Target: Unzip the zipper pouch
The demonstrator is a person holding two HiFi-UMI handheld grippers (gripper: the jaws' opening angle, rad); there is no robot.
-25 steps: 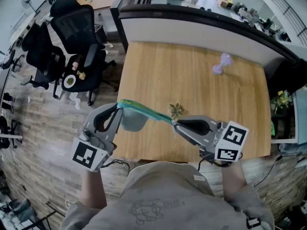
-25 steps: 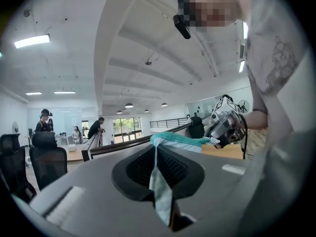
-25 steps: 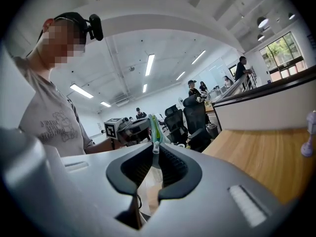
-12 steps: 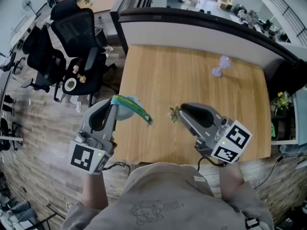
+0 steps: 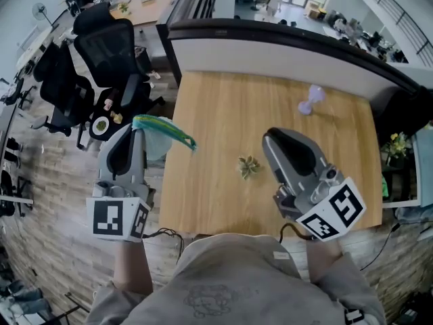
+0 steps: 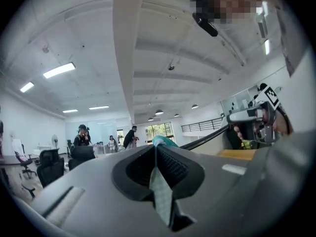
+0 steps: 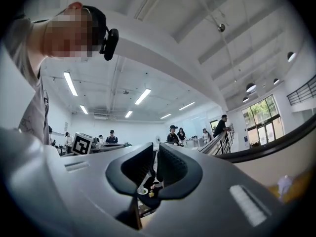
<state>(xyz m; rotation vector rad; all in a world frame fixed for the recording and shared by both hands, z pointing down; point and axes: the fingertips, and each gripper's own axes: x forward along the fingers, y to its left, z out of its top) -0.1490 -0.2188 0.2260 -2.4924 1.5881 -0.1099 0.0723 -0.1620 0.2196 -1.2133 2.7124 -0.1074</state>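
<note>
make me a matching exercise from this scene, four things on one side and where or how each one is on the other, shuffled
Things:
1. zipper pouch
2. purple thing
3. small green sprig
4. right gripper

Place or state:
a. lying near the middle of the table
b. clamped in the left gripper, held past the table's left edge
c. empty, jaws a sliver apart
d. on the table's far right part

Pairs: 1-b, 2-d, 3-a, 4-c
</note>
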